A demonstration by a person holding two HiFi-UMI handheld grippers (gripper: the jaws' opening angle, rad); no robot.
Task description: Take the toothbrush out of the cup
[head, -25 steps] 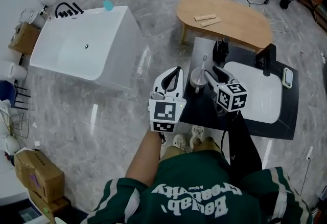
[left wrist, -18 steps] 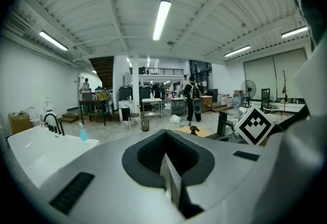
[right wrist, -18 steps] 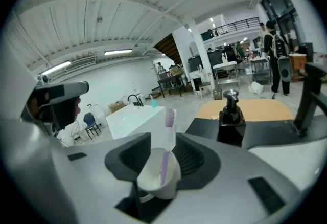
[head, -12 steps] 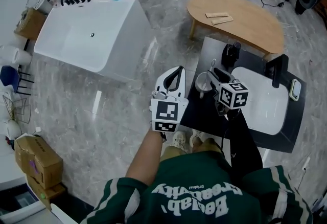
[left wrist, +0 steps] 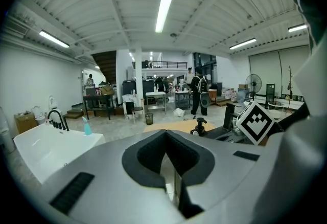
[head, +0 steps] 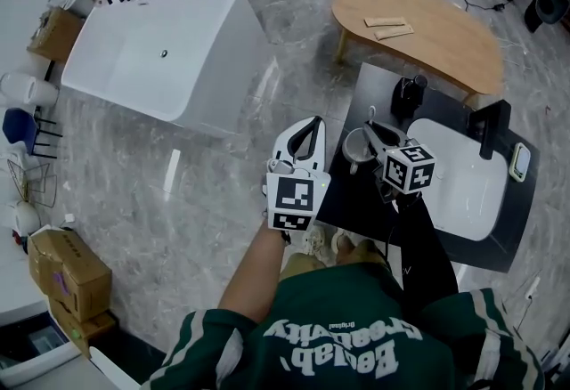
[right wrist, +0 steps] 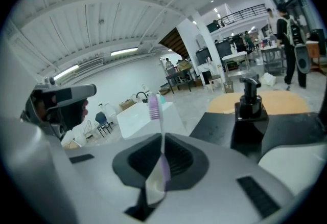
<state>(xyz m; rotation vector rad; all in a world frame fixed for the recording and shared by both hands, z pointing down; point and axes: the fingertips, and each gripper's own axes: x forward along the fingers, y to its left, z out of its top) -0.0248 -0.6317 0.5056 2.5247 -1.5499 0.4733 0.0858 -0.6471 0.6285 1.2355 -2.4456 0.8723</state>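
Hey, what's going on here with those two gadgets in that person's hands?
A person stands at a black counter with a white sink, holding a gripper in each hand. The right gripper has just been closing and now pinches a purple-and-white toothbrush by its handle, bristles up, right at the cup. Whether the brush has left the cup I cannot tell. The left gripper is shut on nothing, beside the counter's edge.

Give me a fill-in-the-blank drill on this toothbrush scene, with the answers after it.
The toothbrush stands with its bristles pointing ___.
The pump bottle is coloured ___.
The left gripper has its jaws together and holds ___.
Missing words: up; black; nothing.
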